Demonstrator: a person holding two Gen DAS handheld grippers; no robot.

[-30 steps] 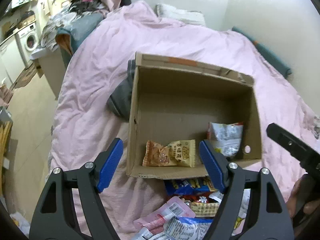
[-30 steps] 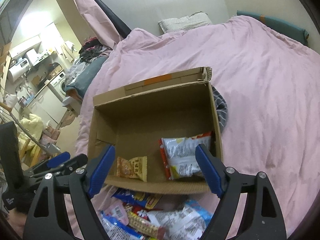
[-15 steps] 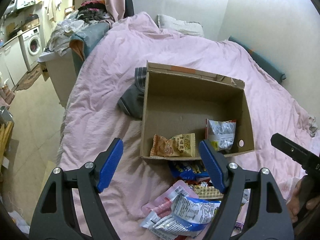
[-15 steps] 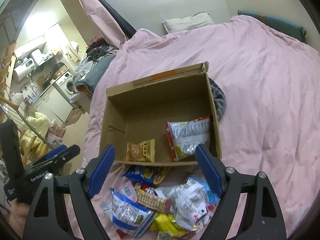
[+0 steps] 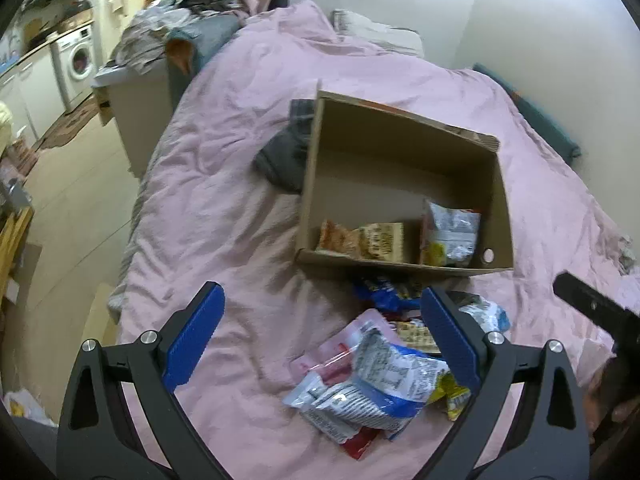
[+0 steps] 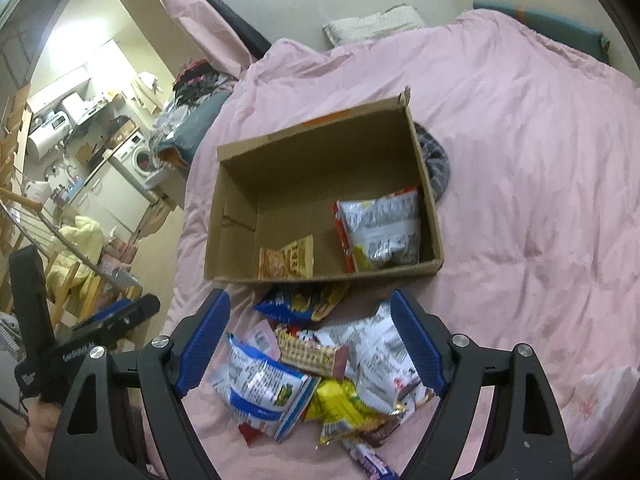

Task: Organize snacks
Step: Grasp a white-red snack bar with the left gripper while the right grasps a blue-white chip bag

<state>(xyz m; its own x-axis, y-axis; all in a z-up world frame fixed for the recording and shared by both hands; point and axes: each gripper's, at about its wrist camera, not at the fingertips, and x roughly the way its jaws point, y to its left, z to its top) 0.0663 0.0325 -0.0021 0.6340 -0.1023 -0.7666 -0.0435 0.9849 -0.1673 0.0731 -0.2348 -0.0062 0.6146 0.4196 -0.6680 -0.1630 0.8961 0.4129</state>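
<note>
An open cardboard box (image 5: 308, 184) (image 6: 228, 224) lies on the pink bed. It holds an orange snack packet (image 5: 360, 238) (image 6: 286, 262) and a silver chip bag (image 5: 450, 234) (image 6: 380, 232). A pile of loose snack packets (image 5: 372, 376) (image 6: 320, 372) lies on the duvet in front of the box. My left gripper (image 5: 320, 340) is open and empty, above the pile's left side. My right gripper (image 6: 310, 344) is open and empty, above the pile.
A grey garment (image 5: 286, 152) (image 6: 436, 164) lies beside the box. The pink duvet (image 5: 224, 200) (image 6: 520, 160) covers the bed, with its edge and the floor (image 5: 72, 184) to the left. A pillow (image 6: 372, 26) lies at the head of the bed.
Both grippers have pulled back and up from the box. The box looks smaller and more of the snack pile has come into view. Both stay open.
</note>
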